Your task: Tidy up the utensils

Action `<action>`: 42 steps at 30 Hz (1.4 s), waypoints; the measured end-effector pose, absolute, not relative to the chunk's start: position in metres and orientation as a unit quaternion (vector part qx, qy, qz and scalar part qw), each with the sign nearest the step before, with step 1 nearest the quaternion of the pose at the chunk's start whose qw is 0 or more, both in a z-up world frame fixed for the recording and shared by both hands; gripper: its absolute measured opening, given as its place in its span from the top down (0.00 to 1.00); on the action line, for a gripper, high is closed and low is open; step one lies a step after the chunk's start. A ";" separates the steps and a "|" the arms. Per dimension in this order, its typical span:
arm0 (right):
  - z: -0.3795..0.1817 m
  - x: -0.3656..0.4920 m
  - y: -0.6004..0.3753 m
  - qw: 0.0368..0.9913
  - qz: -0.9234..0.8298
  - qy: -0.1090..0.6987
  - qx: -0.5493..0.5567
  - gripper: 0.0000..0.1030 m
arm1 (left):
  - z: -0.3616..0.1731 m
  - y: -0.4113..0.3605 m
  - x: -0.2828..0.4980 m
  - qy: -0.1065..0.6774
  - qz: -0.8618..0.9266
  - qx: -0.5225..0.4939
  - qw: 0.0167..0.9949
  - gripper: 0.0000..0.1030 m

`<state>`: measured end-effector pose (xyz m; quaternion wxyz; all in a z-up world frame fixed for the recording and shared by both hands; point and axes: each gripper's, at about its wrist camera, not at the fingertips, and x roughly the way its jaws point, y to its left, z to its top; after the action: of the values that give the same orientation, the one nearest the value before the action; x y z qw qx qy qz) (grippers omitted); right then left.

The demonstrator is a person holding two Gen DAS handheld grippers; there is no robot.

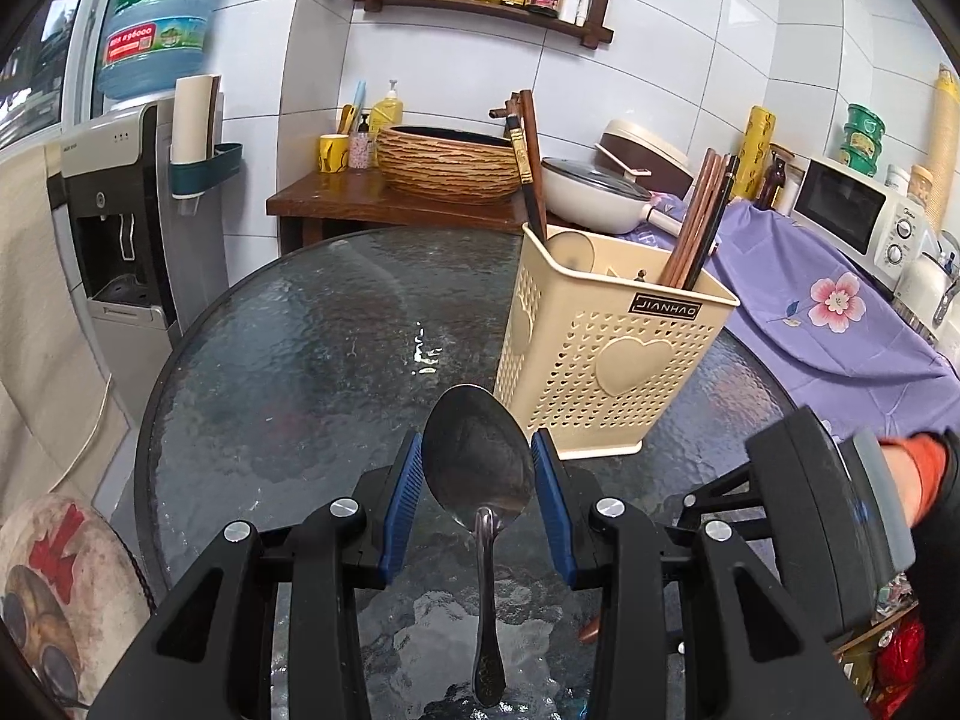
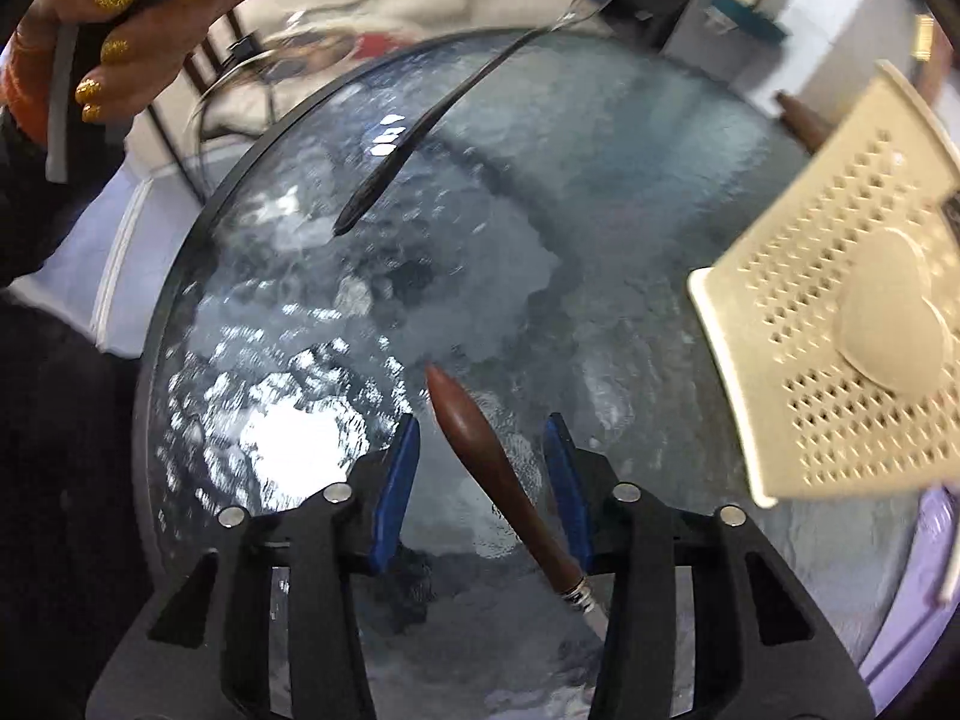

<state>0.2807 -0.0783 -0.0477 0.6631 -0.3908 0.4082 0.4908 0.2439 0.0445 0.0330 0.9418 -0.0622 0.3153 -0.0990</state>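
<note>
A steel spoon (image 1: 480, 468) sits between the blue pads of my left gripper (image 1: 477, 456), its bowl pointing away and its handle hanging toward me; the jaws are shut on the bowl's edges. The cream perforated utensil holder (image 1: 606, 354) stands just ahead and right, with chopsticks (image 1: 699, 222) and a dark utensil (image 1: 528, 162) in it. My right gripper (image 2: 483, 441) is open over the glass table; a brown wooden-handled utensil (image 2: 498, 474) lies between its jaws, untouched. The spoon's handle (image 2: 414, 138) shows in the right wrist view, as does the holder (image 2: 840, 324).
The round glass table (image 1: 312, 348) carries everything. Behind it are a wooden stand with a woven basin (image 1: 450, 162), a pan (image 1: 594, 192), a purple cloth-covered counter (image 1: 840, 324) with a microwave (image 1: 858, 216), and a water dispenser (image 1: 114, 216) at left.
</note>
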 end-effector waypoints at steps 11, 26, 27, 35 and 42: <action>-0.047 0.289 -0.082 0.654 0.504 0.440 -0.352 0.79 | 0.032 0.037 0.247 0.318 -0.107 -0.061 0.940 0.65; 0.028 0.281 -0.161 0.825 0.422 0.348 -0.146 0.85 | 0.045 0.019 0.241 0.300 -0.126 -0.056 0.944 0.65; 0.033 0.279 -0.164 0.831 0.419 0.341 -0.135 0.85 | 0.046 0.017 0.241 0.298 -0.127 -0.056 0.944 0.65; 0.069 0.258 -0.195 0.861 0.416 0.288 -0.055 0.85 | 0.059 0.002 0.238 0.280 -0.139 -0.047 0.949 0.65; 0.074 0.257 -0.196 0.871 0.406 0.275 -0.044 0.85 | 0.068 -0.005 0.237 0.268 -0.143 -0.041 0.952 0.65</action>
<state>0.2567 -0.1960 0.0742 0.8706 -0.0441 0.2752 0.4055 0.2374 -0.0051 0.0684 0.9518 -0.0408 0.2682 -0.1430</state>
